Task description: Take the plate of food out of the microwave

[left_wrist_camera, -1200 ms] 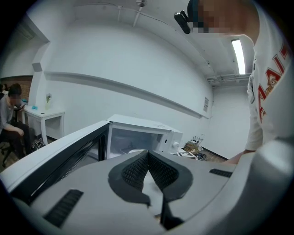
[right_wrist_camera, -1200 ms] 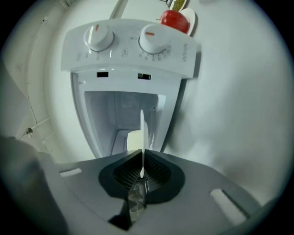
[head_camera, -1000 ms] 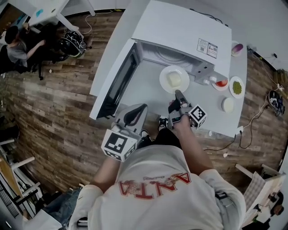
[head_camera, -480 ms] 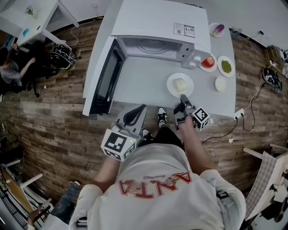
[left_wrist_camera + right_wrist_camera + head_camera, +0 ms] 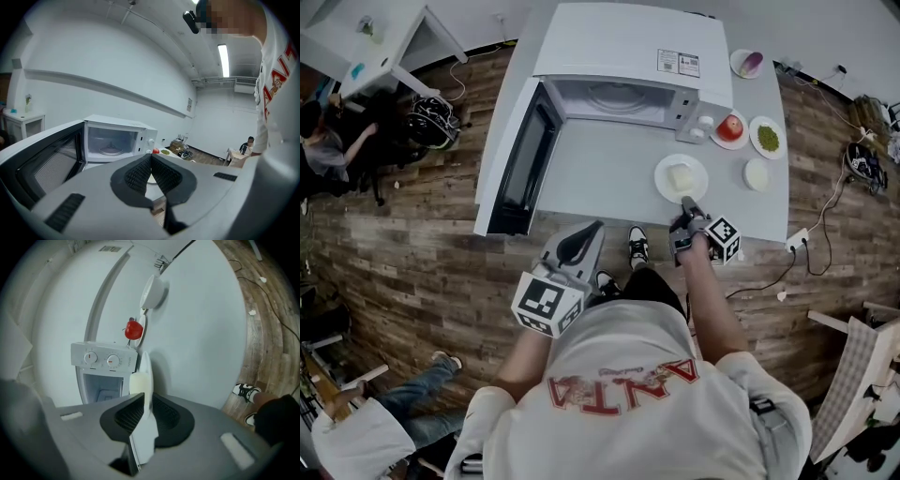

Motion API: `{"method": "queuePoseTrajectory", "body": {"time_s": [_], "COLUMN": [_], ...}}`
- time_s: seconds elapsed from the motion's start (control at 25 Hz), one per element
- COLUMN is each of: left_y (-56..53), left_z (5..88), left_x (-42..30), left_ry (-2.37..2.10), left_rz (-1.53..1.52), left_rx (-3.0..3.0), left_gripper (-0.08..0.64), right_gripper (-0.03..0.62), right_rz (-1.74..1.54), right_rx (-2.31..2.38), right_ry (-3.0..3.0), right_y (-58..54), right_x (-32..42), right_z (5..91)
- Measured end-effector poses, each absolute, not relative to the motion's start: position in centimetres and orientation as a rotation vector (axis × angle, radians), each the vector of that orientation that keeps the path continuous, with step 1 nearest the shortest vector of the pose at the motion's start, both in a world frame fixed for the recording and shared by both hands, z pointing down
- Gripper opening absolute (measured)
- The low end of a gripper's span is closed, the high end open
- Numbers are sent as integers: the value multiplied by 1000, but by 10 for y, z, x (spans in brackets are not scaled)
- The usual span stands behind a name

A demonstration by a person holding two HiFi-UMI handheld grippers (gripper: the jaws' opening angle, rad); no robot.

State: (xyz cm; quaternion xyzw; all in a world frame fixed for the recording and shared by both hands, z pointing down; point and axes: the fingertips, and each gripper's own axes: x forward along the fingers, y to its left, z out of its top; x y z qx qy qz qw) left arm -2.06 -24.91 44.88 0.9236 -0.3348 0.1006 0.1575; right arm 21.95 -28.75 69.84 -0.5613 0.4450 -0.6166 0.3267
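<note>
Head view: I saw the microwave (image 5: pixel 619 42) on the desk (image 5: pixel 600 178); its door (image 5: pixel 517 169) stood swung wide to the left
Plate: the plate (image 5: pixel 664 178) with its pale block of food (image 5: pixel 679 175) was outside the microwave, over the desk just before the control panel
Right hand-held gripper (image 5: pixel 688 204): jaws clamped on the plate's near rim; in the right gripper view the rim ran edge-on between the pads
Left hand-held gripper (image 5: pixel 596 227): jaws together, nothing between them; held back by the person's body, well apart from the plate
Neighbours: a red fruit (image 5: pixel 730 127), a green-filled dish (image 5: pixel 768 139) and a white bowl (image 5: pixel 757 174) sat right of the plate
</note>
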Motion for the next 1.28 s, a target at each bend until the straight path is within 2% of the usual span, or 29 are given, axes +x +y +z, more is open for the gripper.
{"method": "queuePoseTrajectory", "body": {"time_s": [0.12,0.36,0.52,0.6,0.76,0.84,0.96,1.28], "left_y": [-247,-246,-242,-242,-246,-249,-251,-256], "left_z": [448,442,438,432,418,409,392,345], "left_x": [-22,-27,-28,-29,-38,-43,-51,-74], "left_ry": [-964,-984,-984,-990,-1038,-1059,-1095,-1187], "left_rz": [273,234,217,197,166,155,122,46], "left_rx": [2637,2634,2648,2658,2686,2704,2731,2781], "left_gripper": [9,9,9,9,9,9,9,9], "right_gripper": [119,170,172,162,36,9,3,3], "right_rz": [-1660,-1876,-1894,-1834,-1488,-1267,-996,-561], "right_rx": [-1539,-1683,-1728,-1762,-1857,-1845,-1739,-1513], "right_ry": [1305,1639,1775,1900,2201,2323,2433,2512], "right_y": [-288,-275,-262,-261,-275,-285,-295,-283], "right_x": [216,200,195,189,172,160,139,104], "right_z": [693,702,697,682,622,580,513,364]}}
